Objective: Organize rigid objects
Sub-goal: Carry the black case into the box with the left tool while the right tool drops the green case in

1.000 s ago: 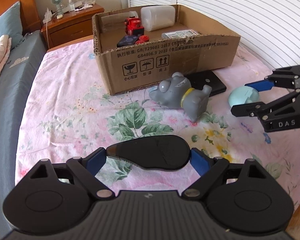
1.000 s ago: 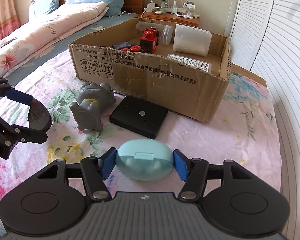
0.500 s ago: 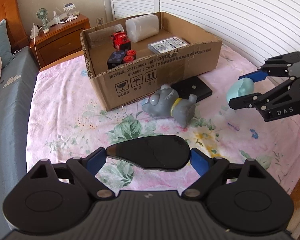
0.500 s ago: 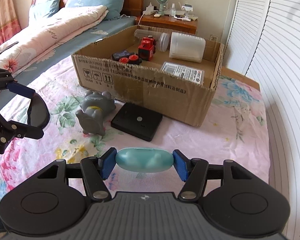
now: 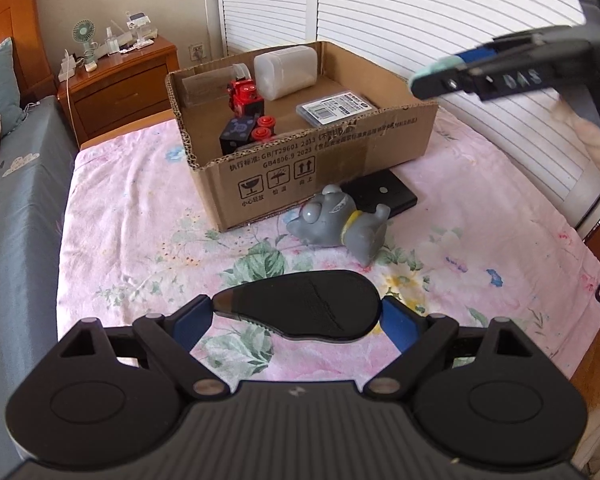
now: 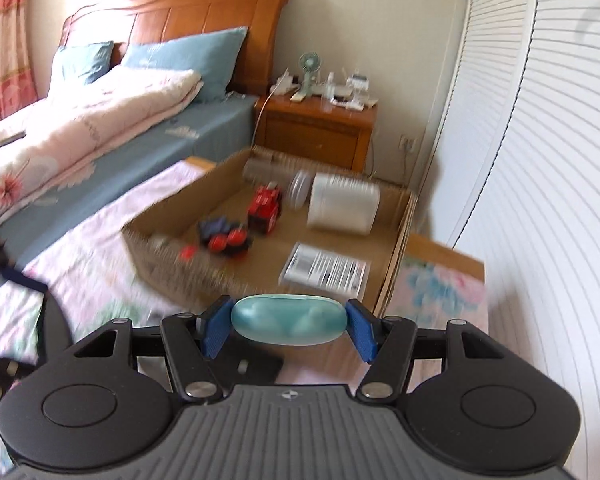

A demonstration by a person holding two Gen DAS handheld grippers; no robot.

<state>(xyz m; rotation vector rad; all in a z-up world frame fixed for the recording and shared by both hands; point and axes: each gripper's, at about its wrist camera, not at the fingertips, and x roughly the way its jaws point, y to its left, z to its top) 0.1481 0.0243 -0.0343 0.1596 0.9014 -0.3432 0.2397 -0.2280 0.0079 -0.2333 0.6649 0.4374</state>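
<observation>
Risked dropping the rounded teal case (image 6: 289,321), pinched end to end by the right gripper (image 6: 289,326) above the cardboard box (image 5: 340,152), through slip on its smooth shell. Left gripper (image 5: 298,312) clamped on a black oval case (image 5: 300,306), nearer. Underneath, soft floral bedspread (image 5: 132,216); far off, wooden nightstand (image 5: 124,80), louvred doors.

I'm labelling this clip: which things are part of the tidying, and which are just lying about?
Job: cardboard box, teal case in right gripper, black oval piece in left gripper, grey toy, black flat box.

Lying about: nightstand, small fan, pillows.
</observation>
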